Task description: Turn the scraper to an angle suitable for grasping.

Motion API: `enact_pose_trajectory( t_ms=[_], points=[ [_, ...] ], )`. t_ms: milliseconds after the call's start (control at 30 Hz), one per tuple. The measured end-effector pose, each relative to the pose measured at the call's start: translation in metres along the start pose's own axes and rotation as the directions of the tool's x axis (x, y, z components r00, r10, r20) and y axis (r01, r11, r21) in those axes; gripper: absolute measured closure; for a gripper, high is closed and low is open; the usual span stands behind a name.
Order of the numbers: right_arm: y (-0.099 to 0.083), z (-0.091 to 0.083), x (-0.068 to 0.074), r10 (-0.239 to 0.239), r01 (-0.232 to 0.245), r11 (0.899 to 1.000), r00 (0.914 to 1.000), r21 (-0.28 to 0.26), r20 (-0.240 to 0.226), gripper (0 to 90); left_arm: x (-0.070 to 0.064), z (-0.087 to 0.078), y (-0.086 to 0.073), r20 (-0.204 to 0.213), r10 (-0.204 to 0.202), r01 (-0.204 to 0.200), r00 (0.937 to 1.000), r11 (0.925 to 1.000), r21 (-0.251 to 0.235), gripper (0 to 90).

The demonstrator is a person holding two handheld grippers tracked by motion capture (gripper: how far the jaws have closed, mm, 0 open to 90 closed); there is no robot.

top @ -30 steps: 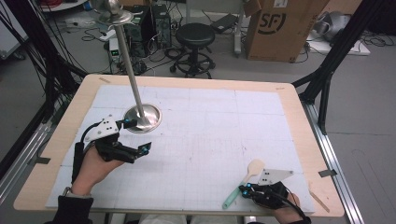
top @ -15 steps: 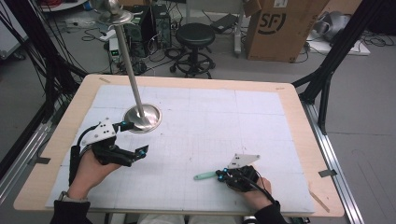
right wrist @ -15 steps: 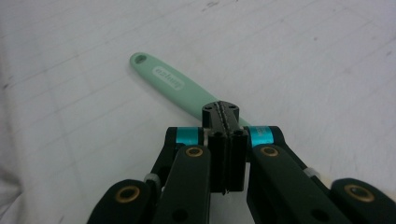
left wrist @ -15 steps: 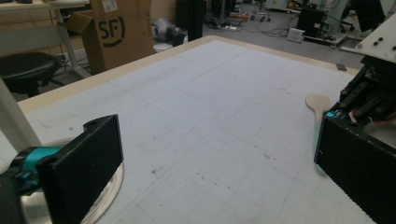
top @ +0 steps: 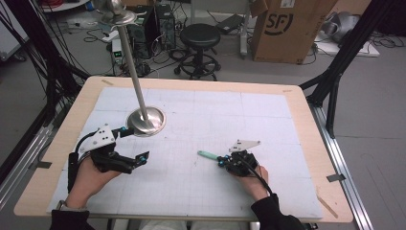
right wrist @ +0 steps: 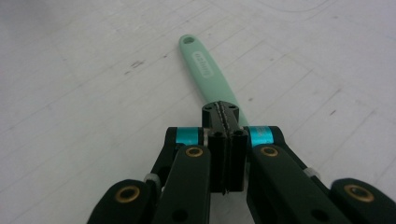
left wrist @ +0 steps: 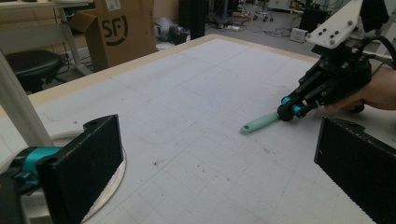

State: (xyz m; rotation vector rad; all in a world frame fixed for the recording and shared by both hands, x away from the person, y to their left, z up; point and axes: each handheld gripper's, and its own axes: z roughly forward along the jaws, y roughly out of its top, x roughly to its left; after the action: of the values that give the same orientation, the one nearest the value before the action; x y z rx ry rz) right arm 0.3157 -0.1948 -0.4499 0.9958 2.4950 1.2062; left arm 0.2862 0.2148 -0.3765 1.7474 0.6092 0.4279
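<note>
A mint-green handle [top: 207, 155] with a hole at its free end lies low over the white mat, pointing left. My right gripper [top: 219, 159] is shut on its near end; what lies past the jaws is hidden. The right gripper view shows the handle [right wrist: 205, 70] running away from the closed right gripper [right wrist: 225, 114]. My left gripper [top: 136, 143] is open at the table's left, holding nothing, right beside the round base of a metal stand [top: 146, 120]. The left gripper view looks between the wide jaws of the left gripper [left wrist: 219, 177] at the handle [left wrist: 259, 123] and the right gripper [left wrist: 292, 109].
The stand's thin pole [top: 131, 62] leans up and away to the back left. A white gridded mat [top: 215, 115] covers the wooden table [top: 306, 124]. Behind the table stand a black stool [top: 203, 36] and a cardboard box [top: 282, 28].
My right gripper has moved from the front right toward the table's middle and swung the green handle round to point left. The left gripper has barely shifted.
</note>
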Motion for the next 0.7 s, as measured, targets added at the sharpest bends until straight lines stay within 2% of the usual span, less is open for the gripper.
enact_pose_trajectory(
  t_ms=[100, 200, 233, 267, 333, 367, 433, 500, 567, 600, 667, 700],
  points=[
    [0.003, -0.002, -0.002, -0.008, 0.008, 1.000, 0.9999, 0.006, 0.009, 90.0, 0.001, 0.000, 0.000, 0.000, -0.002, 0.002, 1.0000, 1.0000, -0.001, 1.7],
    [0.005, -0.016, -0.006, 0.007, -0.007, 0.999, 1.0000, -0.036, -0.006, 90.0, 0.002, -0.002, 0.000, -0.003, -0.003, 0.003, 1.0000, 1.0000, -0.007, 1.7],
    [0.005, -0.026, -0.010, -0.001, 0.001, 0.999, 1.0000, -0.053, -0.002, 90.0, 0.003, -0.003, 0.000, -0.004, -0.002, 0.002, 1.0000, 1.0000, -0.009, 1.7],
    [0.005, -0.026, -0.010, -0.001, 0.001, 0.999, 1.0000, -0.053, -0.002, 90.0, 0.003, -0.003, 0.001, -0.005, -0.005, 0.005, 1.0000, 0.9999, -0.010, 1.7],
    [0.004, -0.036, -0.012, -0.014, 0.014, 0.998, 0.9999, -0.060, -0.001, 90.0, 0.004, -0.004, 0.001, -0.007, -0.004, 0.004, 1.0000, 0.9999, -0.013, 1.7],
    [0.000, -0.044, -0.012, -0.048, 0.048, 0.997, 0.9988, -0.060, 0.008, 90.0, 0.004, -0.004, 0.002, -0.005, -0.002, 0.002, 1.0000, 0.9999, -0.014, 1.7],
    [-0.002, -0.049, -0.014, -0.053, 0.053, 0.997, 0.9986, -0.062, 0.001, 89.7, 0.003, -0.004, 0.002, -0.004, 0.000, 0.000, 1.0000, 0.9999, -0.012, 1.7],
    [-0.008, -0.065, -0.022, -0.052, 0.047, 0.994, 0.9977, -0.099, -0.044, 84.4, 0.003, -0.003, 0.002, -0.004, -0.001, 0.001, 1.0000, 0.9999, -0.011, 1.7],
    [-0.011, -0.076, -0.030, -0.036, 0.025, 0.990, 0.9958, -0.136, -0.084, 67.5, 0.003, -0.003, 0.002, -0.004, -0.001, 0.001, 1.0000, 0.9999, -0.012, 1.7],
    [-0.011, -0.076, -0.030, -0.036, 0.025, 0.990, 0.9958, -0.136, -0.084, 67.5, 0.003, -0.003, 0.003, -0.005, -0.001, 0.001, 1.0000, 0.9999, -0.012, 1.7],
    [-0.014, -0.093, -0.040, -0.031, 0.015, 0.987, 0.9949, -0.161, -0.096, 49.0, 0.003, -0.003, 0.003, -0.004, 0.000, 0.000, 1.0000, 0.9999, -0.014, 1.7],
    [-0.014, -0.093, -0.040, -0.031, 0.015, 0.987, 0.9949, -0.161, -0.096, 49.0, 0.003, -0.003, 0.003, -0.004, 0.000, 0.000, 1.0000, 0.9999, -0.014, 1.7]
  ],
)
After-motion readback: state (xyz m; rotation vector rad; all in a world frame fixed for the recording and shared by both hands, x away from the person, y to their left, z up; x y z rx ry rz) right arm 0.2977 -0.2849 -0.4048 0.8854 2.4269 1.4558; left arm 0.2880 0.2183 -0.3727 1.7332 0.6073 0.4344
